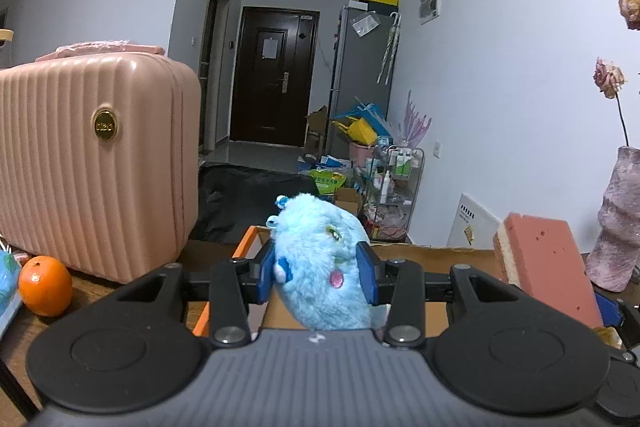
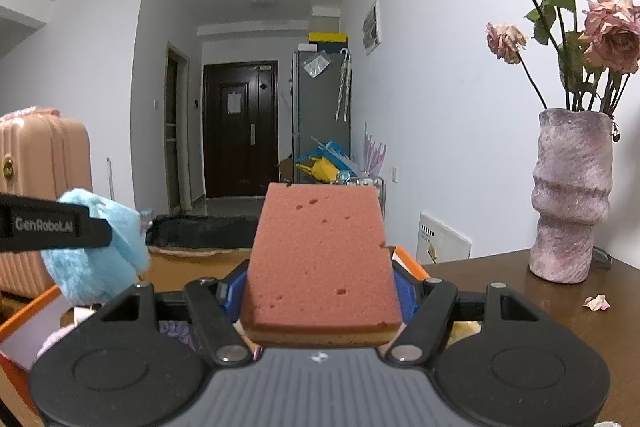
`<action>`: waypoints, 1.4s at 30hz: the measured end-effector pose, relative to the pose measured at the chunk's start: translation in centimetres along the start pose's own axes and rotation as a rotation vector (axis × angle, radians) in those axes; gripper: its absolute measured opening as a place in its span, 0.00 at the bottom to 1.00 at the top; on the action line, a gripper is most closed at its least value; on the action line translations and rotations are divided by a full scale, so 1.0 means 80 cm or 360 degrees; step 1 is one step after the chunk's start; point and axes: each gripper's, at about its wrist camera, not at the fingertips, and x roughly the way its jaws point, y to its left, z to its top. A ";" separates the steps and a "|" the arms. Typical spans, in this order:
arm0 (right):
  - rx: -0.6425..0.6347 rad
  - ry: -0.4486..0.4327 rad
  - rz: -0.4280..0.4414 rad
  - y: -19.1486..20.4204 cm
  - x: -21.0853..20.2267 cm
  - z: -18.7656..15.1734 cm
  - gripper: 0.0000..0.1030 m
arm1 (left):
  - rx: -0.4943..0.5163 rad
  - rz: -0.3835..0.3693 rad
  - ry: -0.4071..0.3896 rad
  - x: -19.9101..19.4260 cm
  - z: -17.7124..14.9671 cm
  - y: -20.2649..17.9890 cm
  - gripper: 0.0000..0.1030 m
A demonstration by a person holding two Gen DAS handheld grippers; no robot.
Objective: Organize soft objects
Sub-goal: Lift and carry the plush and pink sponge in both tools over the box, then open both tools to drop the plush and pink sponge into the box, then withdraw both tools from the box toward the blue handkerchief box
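Note:
My left gripper (image 1: 318, 277) is shut on a fluffy light-blue plush toy (image 1: 320, 259), its blue pads pressing both sides, held above an orange-rimmed cardboard box (image 1: 244, 241). My right gripper (image 2: 320, 291) is shut on a pink sponge with a yellow underside (image 2: 320, 259), held flat over the same box (image 2: 408, 259). The right wrist view shows the blue plush (image 2: 96, 259) and a black finger of the left gripper (image 2: 52, 227) at the left. The sponge (image 1: 544, 267) shows at the right of the left wrist view.
A pink ribbed suitcase (image 1: 92, 179) stands on the brown table at left, with an orange (image 1: 45, 285) in front of it. A mauve vase (image 2: 572, 195) of dried roses and a fallen petal (image 2: 597, 303) stand at right. Beyond lie a hallway, a dark door and floor clutter.

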 end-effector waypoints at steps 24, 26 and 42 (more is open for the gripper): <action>-0.0043 0.0021 -0.0006 0.002 -0.003 -0.010 1.00 | -0.0060 0.0241 -0.0010 -0.006 -0.003 0.023 1.00; -0.0040 0.0014 -0.0010 0.001 -0.005 -0.011 1.00 | -0.0060 0.0245 -0.0008 -0.006 -0.002 0.023 1.00; -0.0050 -0.0044 -0.0052 -0.011 -0.045 -0.019 1.00 | -0.0016 0.0243 0.0005 -0.047 -0.017 0.027 1.00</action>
